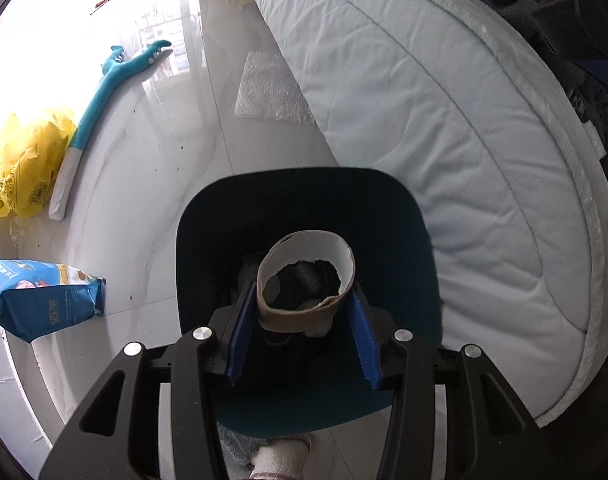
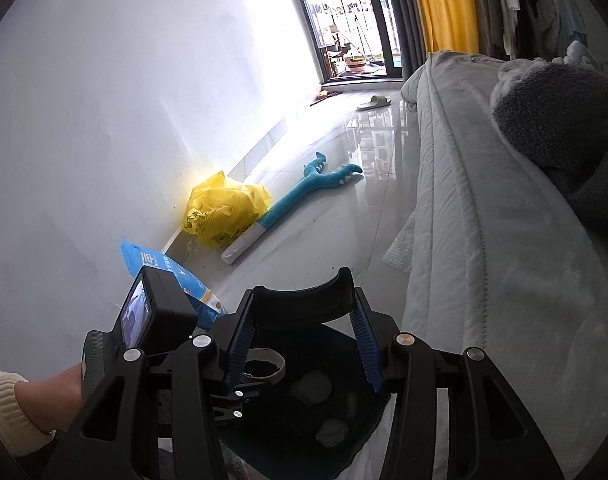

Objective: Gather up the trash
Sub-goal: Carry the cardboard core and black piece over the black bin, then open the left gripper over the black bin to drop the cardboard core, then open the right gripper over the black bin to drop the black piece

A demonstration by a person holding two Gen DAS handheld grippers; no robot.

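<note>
My left gripper (image 1: 302, 302) is shut on a torn brown cardboard tube (image 1: 304, 280) and holds it over the open mouth of a dark teal trash bin (image 1: 403, 248). Crumpled grey paper wads (image 1: 317, 328) lie inside the bin. In the right wrist view my right gripper (image 2: 304, 316) is shut on the bin's black curved rim (image 2: 304, 304). The cardboard tube (image 2: 264, 368) and paper wads (image 2: 311, 389) show below it inside the bin, and the left gripper's camera body (image 2: 156, 312) sits at the left.
A white mattress (image 1: 443, 140) flanks the right. On the glossy floor lie a bubble-wrap sheet (image 1: 270, 92), a teal plush toy (image 1: 100, 100), a yellow plastic bag (image 1: 24, 164) and a blue packet (image 1: 40, 296) by the wall. A slipper (image 2: 375, 102) lies near the balcony door.
</note>
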